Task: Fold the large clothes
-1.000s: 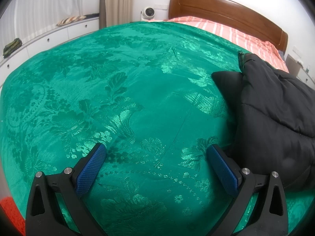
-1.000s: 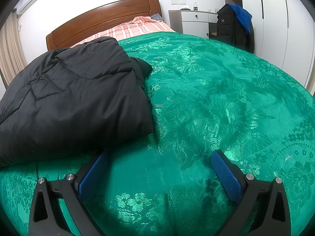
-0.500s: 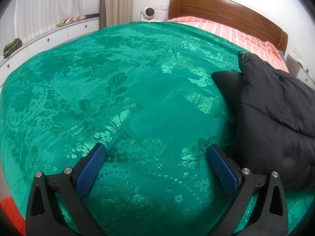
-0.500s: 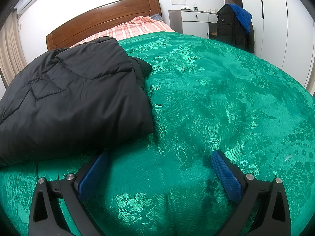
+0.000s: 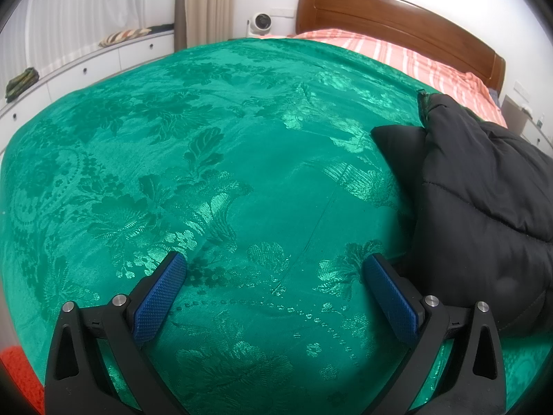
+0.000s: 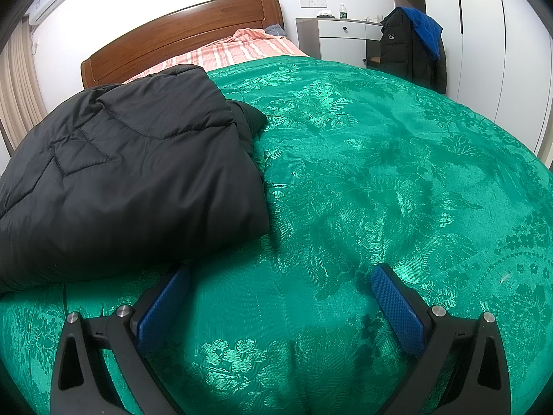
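Both grippers, left gripper [image 5: 276,276] and right gripper [image 6: 280,287], gape empty over the green bedspread [image 5: 224,173]. The black jacket [image 6: 131,173], at ten o'clock from the right one, looks already folded; little seems left.

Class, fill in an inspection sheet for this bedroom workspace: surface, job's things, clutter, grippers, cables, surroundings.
Surface: green bedspread, lying smooth.
Job's things: black padded jacket, folded into a bundle on the bedspread.
Clutter: nothing seen on the bedspread.
Grippers: left gripper open, empty; right gripper open, empty, beside the jacket's edge.
Cables: nothing seen.
Surroundings: wooden headboard, striped sheet, nightstand, hanging coat.
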